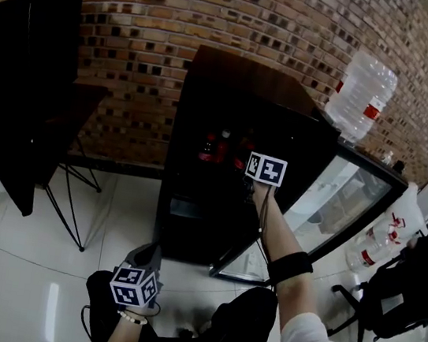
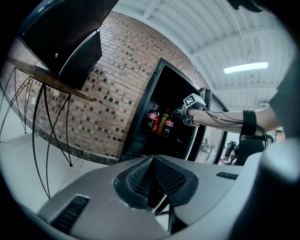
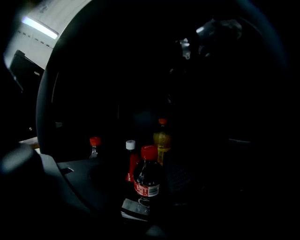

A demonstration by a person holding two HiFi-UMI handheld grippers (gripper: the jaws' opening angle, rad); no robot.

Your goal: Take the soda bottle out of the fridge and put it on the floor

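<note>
Our left tongs hang closed and empty above the floor. Inside the open fridge, the soda bottle stands on its shelf between our right tongs, which are spread wide and not gripping it. Grasping, lifting out and setting down all remain.

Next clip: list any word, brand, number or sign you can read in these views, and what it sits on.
No text can be read in any view.
Cola bottle, red and white label: print too dark and small to read.
Jug, red band: too small to read.
Orange bottle: label too dark to read.
</note>
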